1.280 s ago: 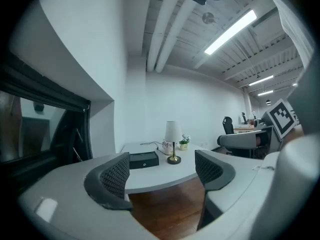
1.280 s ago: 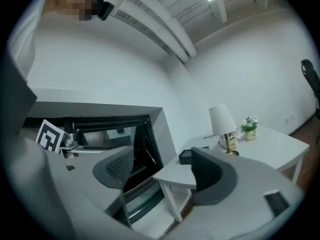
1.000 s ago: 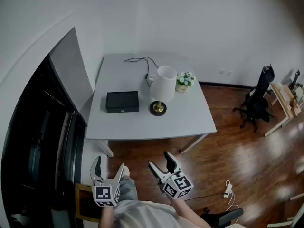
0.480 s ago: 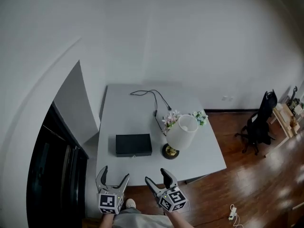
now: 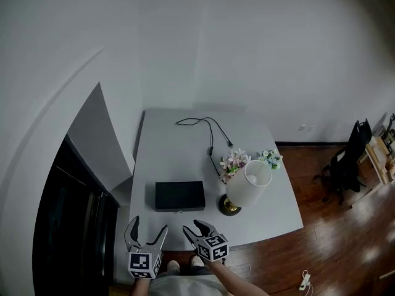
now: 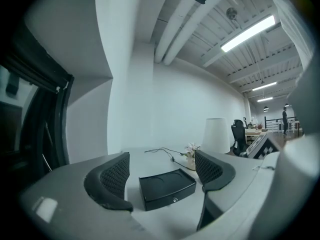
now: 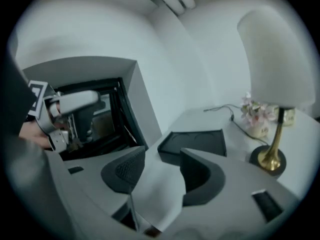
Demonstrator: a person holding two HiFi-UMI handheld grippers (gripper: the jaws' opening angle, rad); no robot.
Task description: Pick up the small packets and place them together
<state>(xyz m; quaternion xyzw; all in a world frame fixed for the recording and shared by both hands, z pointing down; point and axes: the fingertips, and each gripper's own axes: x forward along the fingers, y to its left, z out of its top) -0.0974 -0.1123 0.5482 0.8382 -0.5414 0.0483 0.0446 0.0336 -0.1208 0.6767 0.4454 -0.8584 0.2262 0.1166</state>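
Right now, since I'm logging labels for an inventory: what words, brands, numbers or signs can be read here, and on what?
No readable text anywhere.
Left cube and right cube: black-and-white square patterns only, no letters.
Box: small pale mark on its front, too small to read.
Flower pot: any print is too blurred to read.

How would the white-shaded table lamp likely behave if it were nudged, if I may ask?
The lamp looks top-heavy: a wide shade on a thin brass stem over a small round base, so a push at the shade would probably tip it. Pushed low, it may slide on the smooth table instead.
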